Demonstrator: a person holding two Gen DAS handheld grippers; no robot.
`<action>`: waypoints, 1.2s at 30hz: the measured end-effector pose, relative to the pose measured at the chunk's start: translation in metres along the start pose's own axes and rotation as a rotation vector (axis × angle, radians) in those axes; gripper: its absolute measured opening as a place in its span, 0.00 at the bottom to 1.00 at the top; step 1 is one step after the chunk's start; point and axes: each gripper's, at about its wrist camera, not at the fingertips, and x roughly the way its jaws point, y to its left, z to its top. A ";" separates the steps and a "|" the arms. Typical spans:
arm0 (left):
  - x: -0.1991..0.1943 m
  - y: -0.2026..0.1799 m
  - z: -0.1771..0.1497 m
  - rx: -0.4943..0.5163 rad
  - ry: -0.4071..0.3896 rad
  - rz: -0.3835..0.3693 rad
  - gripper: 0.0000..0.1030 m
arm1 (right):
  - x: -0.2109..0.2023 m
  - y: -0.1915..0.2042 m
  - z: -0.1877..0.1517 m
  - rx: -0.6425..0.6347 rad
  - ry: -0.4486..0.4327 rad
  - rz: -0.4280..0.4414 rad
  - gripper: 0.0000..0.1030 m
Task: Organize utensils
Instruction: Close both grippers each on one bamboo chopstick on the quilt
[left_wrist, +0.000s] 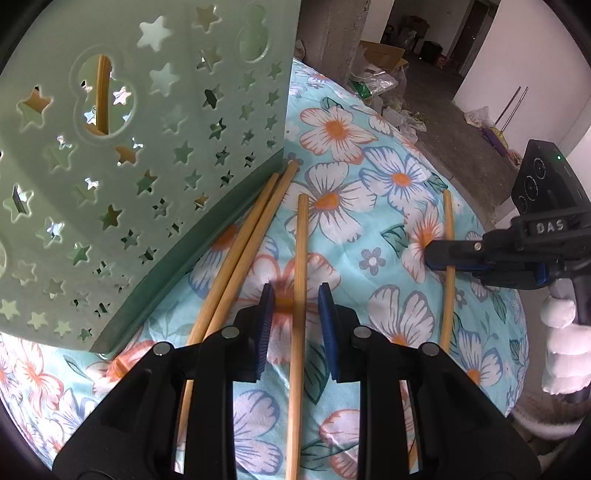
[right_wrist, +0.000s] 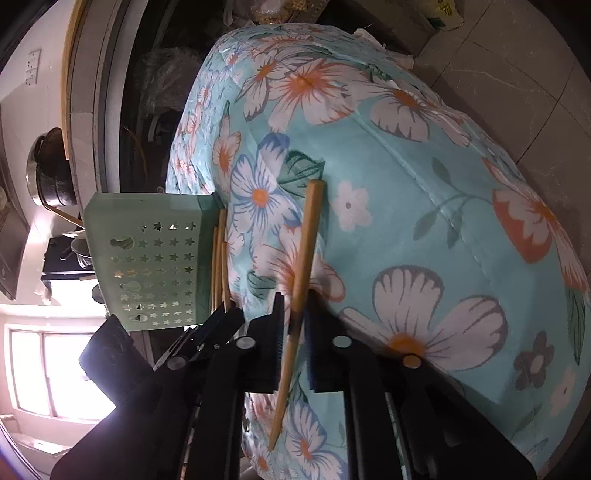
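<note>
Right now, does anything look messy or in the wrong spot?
Yes. Four chopsticks lie loose on the flowery cloth instead of in the green star holder: a pair against its base, one alone, one further right.

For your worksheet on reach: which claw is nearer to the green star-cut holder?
Left. The left claw straddles a chopstick close beside the green holder; the right claw grips the far chopstick, farther off.

Floral turquoise cloth-covered surface (left_wrist: 369, 155): bears green star-perforated utensil holder (left_wrist: 147, 155) and four loose bamboo chopsticks (left_wrist: 301, 266).
</note>
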 end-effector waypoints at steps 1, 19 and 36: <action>0.000 0.000 0.000 0.002 0.001 0.000 0.22 | 0.000 0.000 0.000 0.002 0.000 0.003 0.07; 0.005 -0.007 0.005 0.011 0.003 0.026 0.22 | 0.003 0.002 0.000 -0.005 -0.002 0.006 0.07; 0.008 -0.011 0.004 0.007 0.008 0.035 0.22 | 0.003 0.002 -0.001 -0.001 0.001 0.008 0.07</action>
